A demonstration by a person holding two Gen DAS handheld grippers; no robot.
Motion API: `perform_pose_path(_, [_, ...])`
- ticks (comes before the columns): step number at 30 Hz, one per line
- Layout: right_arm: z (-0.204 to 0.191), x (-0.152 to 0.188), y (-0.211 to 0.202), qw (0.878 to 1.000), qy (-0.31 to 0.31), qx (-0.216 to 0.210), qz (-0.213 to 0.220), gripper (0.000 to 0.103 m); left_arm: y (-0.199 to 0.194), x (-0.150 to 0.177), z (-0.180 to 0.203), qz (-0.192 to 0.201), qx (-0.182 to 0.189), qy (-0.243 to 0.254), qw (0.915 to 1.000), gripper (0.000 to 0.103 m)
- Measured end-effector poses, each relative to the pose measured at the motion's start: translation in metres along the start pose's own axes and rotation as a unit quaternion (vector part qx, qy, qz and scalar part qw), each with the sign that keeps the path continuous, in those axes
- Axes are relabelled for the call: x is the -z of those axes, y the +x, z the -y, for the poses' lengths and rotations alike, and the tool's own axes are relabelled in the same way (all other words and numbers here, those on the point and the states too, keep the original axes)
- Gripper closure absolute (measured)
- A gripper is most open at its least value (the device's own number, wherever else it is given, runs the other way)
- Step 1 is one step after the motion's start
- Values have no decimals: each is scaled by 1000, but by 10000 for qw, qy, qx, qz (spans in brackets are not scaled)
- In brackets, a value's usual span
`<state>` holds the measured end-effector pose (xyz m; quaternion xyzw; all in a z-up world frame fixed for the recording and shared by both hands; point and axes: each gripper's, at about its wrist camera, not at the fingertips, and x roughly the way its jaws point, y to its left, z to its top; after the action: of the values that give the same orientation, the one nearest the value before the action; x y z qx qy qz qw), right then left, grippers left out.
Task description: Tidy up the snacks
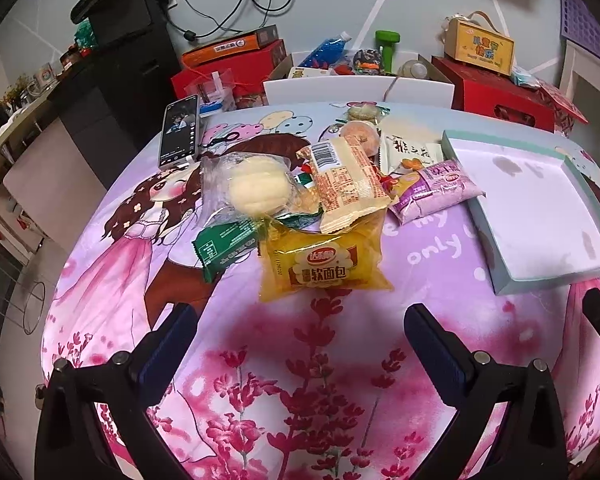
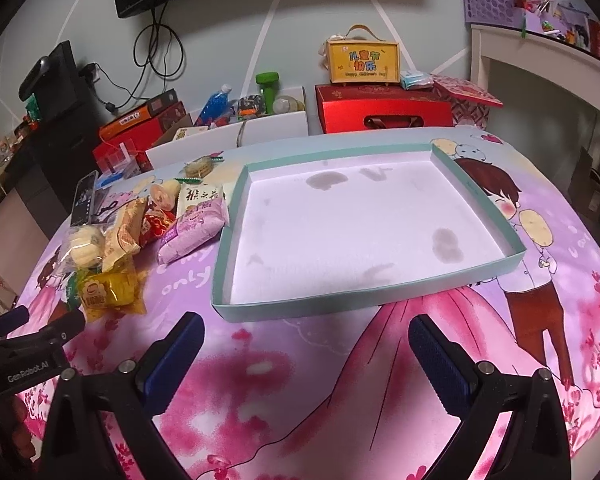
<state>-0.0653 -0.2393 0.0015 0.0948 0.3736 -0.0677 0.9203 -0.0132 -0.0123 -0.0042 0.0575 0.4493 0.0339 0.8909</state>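
A heap of soft, crinkly snack packets [image 1: 312, 196] sits left on the surface — light, slippery, crushable, so probably best pinched by a sealed edge. Right of it lies an empty tray [image 2: 514, 258]. Both grippers — left gripper [image 1: 300, 320], right gripper [image 2: 306, 330] — hover with jaws wide apart, holding nothing.

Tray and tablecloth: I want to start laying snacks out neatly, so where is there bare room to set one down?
The whole floor of the teal-rimmed tray is bare. The cloth between the yellow bread packet and the open left gripper is free, as is the strip between the tray's near rim and the open right gripper. The snack pile left of the tray is crowded.
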Motion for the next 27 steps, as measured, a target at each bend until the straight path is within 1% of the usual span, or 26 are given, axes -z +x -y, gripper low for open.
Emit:
perform_pose_path(5, [-1,1,-4,10000,-18,-2,81,0,-2,1,-2,34,-22,-49,10000,0])
perform_pose_path(11, [-1,2,-5,9999,-14,0,102,0,-3,2,0,43,-20,11,10000,0])
perform_pose_path(25, [5,3,-3,9999,95,47,57,0,-1,2,3,18,-49,75,10000,0])
perform_pose_path(27, [5,4,-2,9999,100,73,54,0,-2,2,3,66,-46,88,9999,0])
